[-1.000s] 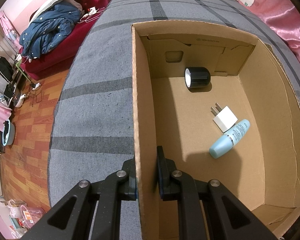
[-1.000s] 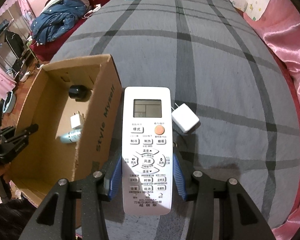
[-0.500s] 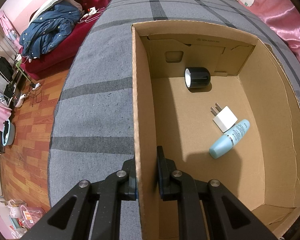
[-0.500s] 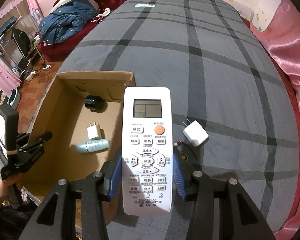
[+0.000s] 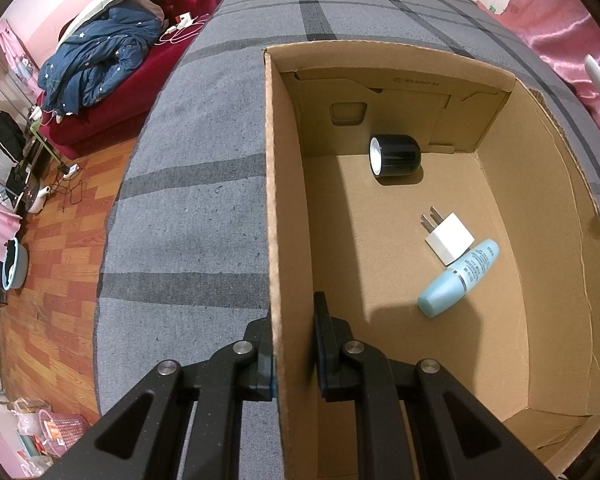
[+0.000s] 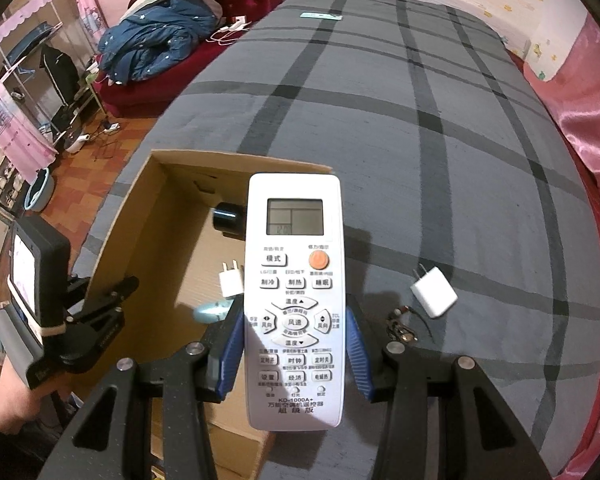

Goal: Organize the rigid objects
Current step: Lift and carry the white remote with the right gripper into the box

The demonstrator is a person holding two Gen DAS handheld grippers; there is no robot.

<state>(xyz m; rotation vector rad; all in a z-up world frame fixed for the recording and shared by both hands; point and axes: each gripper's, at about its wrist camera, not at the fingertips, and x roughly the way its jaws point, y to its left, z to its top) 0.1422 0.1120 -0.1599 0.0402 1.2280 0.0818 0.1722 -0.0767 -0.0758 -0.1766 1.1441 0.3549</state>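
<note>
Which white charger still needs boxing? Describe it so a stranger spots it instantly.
Start at the open cardboard box on the grey plaid bedspread. Just outside its right wall, right of the held remote, lies a white plug-in charger. Its twin lies inside the box; this one rests on fabric.

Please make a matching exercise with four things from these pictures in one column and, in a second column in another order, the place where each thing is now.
Things:
1. remote control
2. black cylinder
3. light blue bottle
4. white charger on the bedcover

Places:
A. lying inside the cardboard box, touching a white charger
B. on the grey bedcover, outside the box
C. between the jaws of the right gripper
D. inside the box, near its far wall

Pairs: 1-C, 2-D, 3-A, 4-B
</note>
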